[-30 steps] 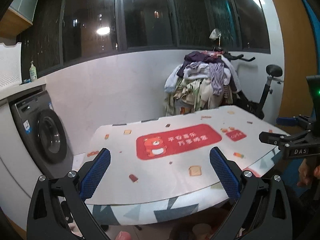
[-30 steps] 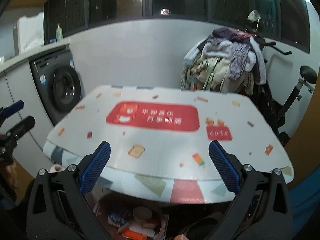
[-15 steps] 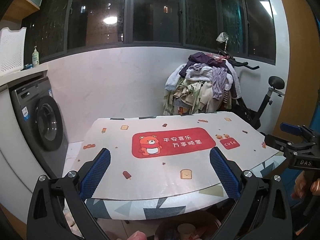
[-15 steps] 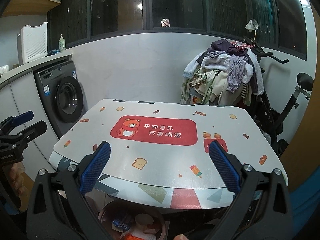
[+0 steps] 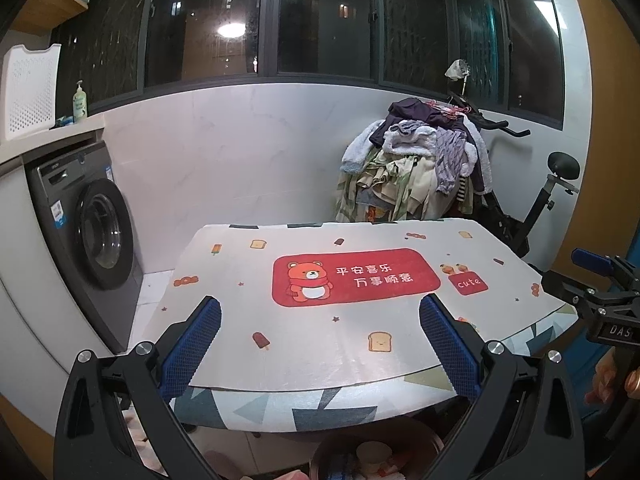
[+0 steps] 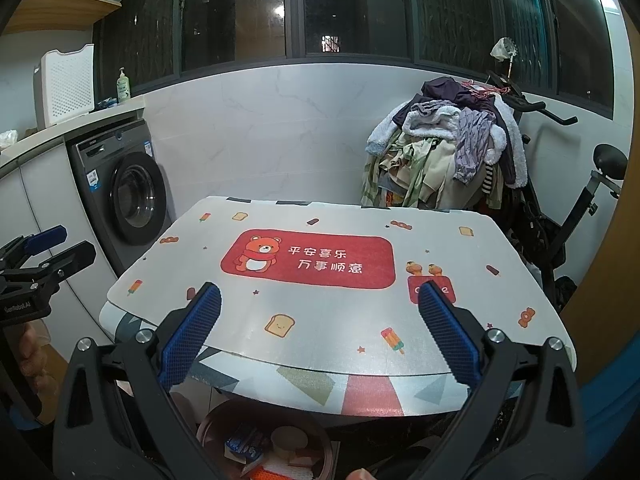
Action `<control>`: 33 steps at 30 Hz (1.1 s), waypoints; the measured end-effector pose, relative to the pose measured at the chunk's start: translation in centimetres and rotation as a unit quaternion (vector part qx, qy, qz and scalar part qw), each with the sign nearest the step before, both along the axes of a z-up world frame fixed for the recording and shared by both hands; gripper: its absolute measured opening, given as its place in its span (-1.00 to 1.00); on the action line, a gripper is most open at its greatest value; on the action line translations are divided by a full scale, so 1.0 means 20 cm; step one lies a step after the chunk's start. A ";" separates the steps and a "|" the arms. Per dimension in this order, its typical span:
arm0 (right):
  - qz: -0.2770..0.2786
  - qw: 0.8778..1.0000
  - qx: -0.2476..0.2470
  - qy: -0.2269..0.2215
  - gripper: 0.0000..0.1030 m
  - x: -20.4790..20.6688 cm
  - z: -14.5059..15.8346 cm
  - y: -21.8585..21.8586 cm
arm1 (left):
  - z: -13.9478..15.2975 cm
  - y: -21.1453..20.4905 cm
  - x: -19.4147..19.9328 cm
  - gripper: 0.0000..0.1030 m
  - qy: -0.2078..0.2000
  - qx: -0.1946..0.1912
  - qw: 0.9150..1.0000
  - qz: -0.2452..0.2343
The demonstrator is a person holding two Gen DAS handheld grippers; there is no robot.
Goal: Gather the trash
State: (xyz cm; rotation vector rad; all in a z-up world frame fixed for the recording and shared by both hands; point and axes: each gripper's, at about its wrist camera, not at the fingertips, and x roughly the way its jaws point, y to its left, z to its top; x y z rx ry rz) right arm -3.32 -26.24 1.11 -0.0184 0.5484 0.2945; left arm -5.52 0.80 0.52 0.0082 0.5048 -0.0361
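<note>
I hold both hand-held grippers, left [image 5: 320, 344] and right [image 6: 320, 338], spread wide and empty above the worktop [image 6: 340, 308]; bin [image 6: 264, 440] sits beneath.

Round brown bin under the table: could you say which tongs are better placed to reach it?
Probably right: the round brown bin shows more fully below the right tongs; both are open, empty.
</note>
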 end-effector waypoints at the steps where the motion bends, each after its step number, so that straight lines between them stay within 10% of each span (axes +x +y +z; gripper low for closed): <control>1: 0.000 1.000 0.000 0.000 0.89 0.00 0.00 0.00 | 0.00 0.00 0.00 0.88 0.000 0.001 1.000 0.000; 33: -0.003 1.000 -0.002 0.004 0.89 0.01 -0.02 -0.01 | 0.00 -0.01 -0.01 0.88 -0.003 0.011 1.000 -0.005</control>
